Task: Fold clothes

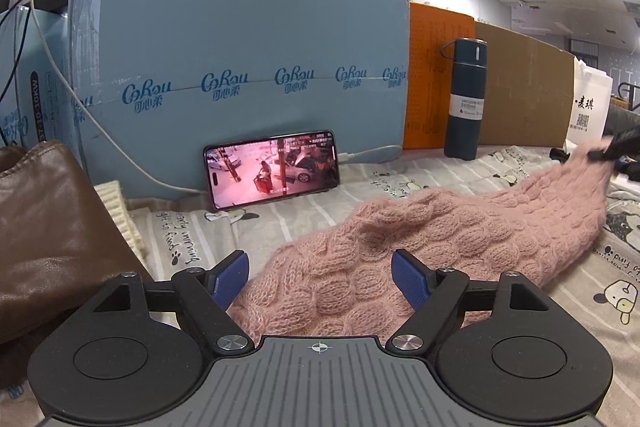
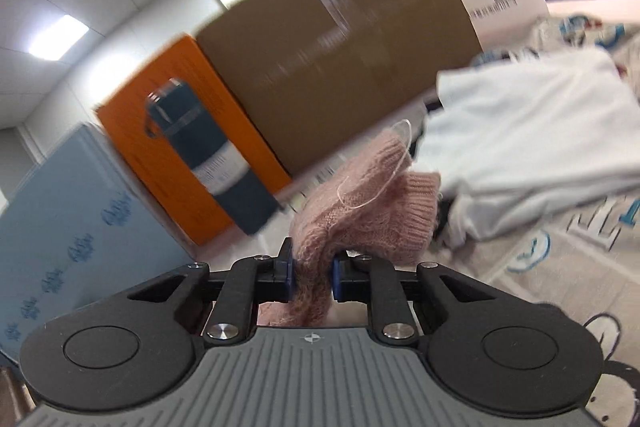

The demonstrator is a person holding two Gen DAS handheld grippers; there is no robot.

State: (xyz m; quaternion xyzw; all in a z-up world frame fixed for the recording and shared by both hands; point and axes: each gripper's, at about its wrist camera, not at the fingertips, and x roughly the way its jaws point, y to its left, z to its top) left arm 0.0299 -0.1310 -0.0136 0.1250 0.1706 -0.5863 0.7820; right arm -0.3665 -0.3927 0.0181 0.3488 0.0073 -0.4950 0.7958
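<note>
A pink cable-knit sweater [image 1: 440, 239] lies stretched across the patterned sheet [image 1: 312, 215], from my left gripper up to the right. My left gripper [image 1: 320, 279] is open, its blue pads on either side of the near end of the knit. My right gripper [image 2: 312, 275] is shut on the pink sweater's ribbed end [image 2: 368, 215] and holds it lifted; a loose thread hangs from it. In the left wrist view the right gripper [image 1: 616, 147] shows at the far right, pulling the knit up. The right wrist view is blurred.
A phone [image 1: 272, 171] playing video leans on a blue box [image 1: 240, 67]. A dark flask [image 1: 466, 99] stands by orange and brown boxes [image 1: 520, 87]. A brown leather garment [image 1: 52, 243] lies left. Folded white clothes [image 2: 528, 143] lie right.
</note>
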